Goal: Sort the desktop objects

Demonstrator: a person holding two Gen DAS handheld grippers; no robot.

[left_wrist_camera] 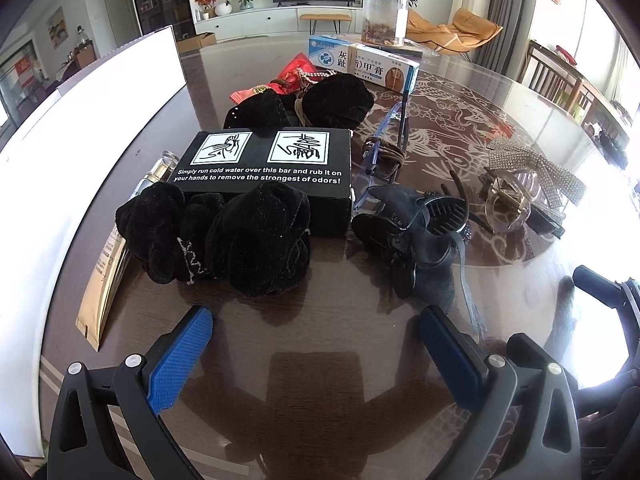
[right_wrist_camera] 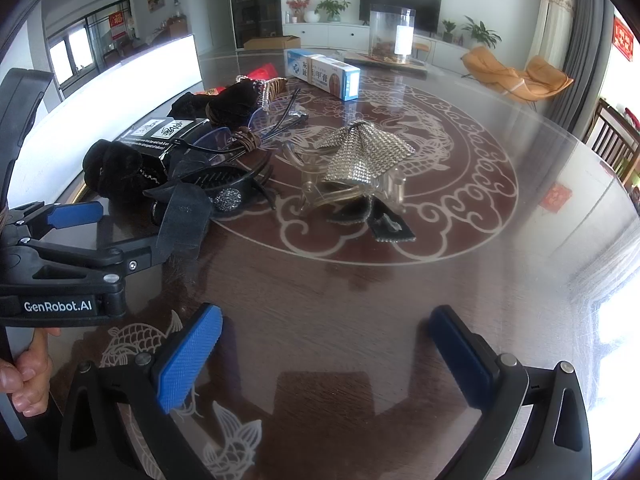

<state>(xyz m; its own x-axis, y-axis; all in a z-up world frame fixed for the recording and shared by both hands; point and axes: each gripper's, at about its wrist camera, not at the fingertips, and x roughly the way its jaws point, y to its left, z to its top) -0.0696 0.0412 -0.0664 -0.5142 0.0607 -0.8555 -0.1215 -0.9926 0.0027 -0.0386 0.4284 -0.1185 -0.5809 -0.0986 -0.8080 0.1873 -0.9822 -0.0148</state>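
Dark glossy glass covers the table [right_wrist_camera: 460,280], and both tools hang low over it with nothing in their grip. The left gripper [left_wrist_camera: 316,344] has its blue-padded jaws spread wide apart, bare tabletop between them; just ahead of its left jaw lies a black velvet scrunchie [left_wrist_camera: 224,236], touching the front of a black box [left_wrist_camera: 268,172] printed with white hand-washing pictures. Ahead of its right jaw sits a dark hair claw clip [left_wrist_camera: 416,232] with a drooping ribbon, and beyond that, a pair of clear glasses [left_wrist_camera: 380,148]. Farther ahead, past the box, a second black scrunchie [left_wrist_camera: 320,104] rests near a blue and white carton [left_wrist_camera: 364,62]. The right gripper [right_wrist_camera: 324,344] is likewise open, jaws well apart over the patterned table. Straight ahead of it, well clear of the jaws, a rhinestone bow clip [right_wrist_camera: 360,156] stands on a clear claw. To the left of its left jaw the other tool reaches in, a hand [right_wrist_camera: 24,372] wrapped around its handle. A clear jar [right_wrist_camera: 392,36] stands at the far side.
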